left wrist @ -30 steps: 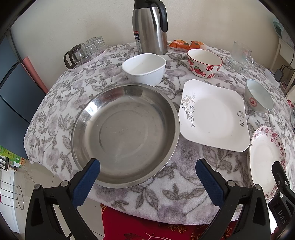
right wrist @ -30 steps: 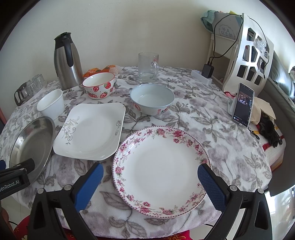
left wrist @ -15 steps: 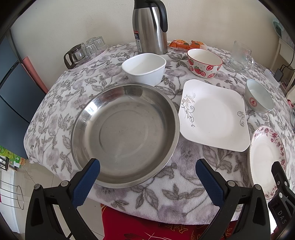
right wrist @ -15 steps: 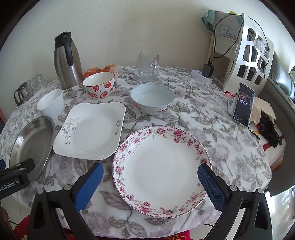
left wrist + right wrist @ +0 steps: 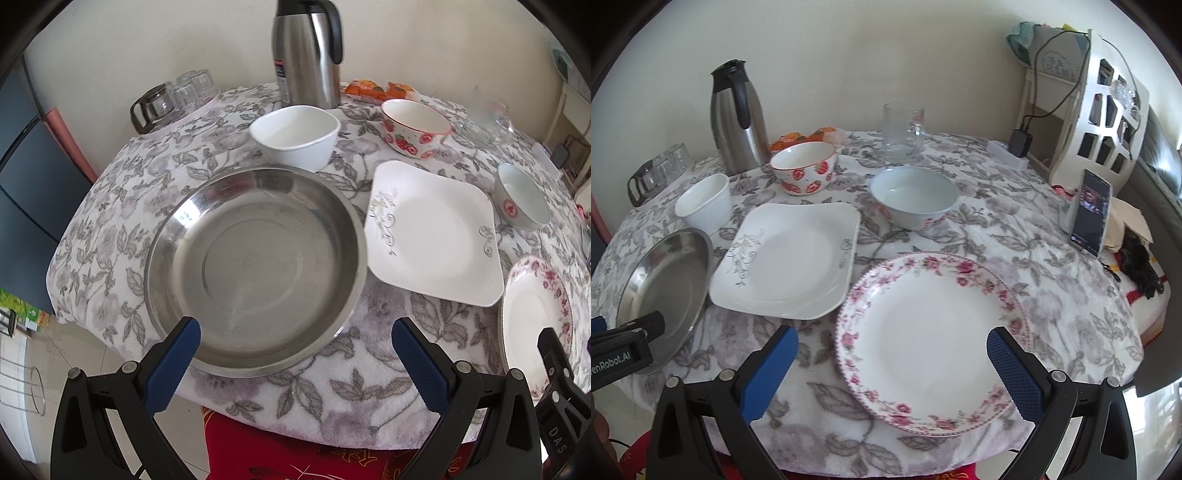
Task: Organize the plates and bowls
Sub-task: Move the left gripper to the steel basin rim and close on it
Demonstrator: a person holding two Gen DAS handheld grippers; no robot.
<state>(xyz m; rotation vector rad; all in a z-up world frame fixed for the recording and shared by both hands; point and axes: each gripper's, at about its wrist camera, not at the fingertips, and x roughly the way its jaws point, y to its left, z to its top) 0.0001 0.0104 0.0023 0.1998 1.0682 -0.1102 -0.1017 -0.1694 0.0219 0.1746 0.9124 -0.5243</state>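
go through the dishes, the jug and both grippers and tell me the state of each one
steel plate: empty, flat
square plate: empty
floral plate: empty
white bowl: upright, empty
strawberry bowl: upright
blue bowl: upright, empty
thermos jug: upright
left gripper: open
right gripper: open

In the left wrist view the thermos [image 5: 308, 51] loses its top at the picture's edge, and the glass mug [image 5: 485, 122] at the far right is blurred. The flowered plate [image 5: 532, 317] is partly covered there by the other gripper's black frame. In the right wrist view the phone [image 5: 1089, 212] screen is too small to read, and the steel pan [image 5: 665, 291] is partly hidden behind a black gripper body.
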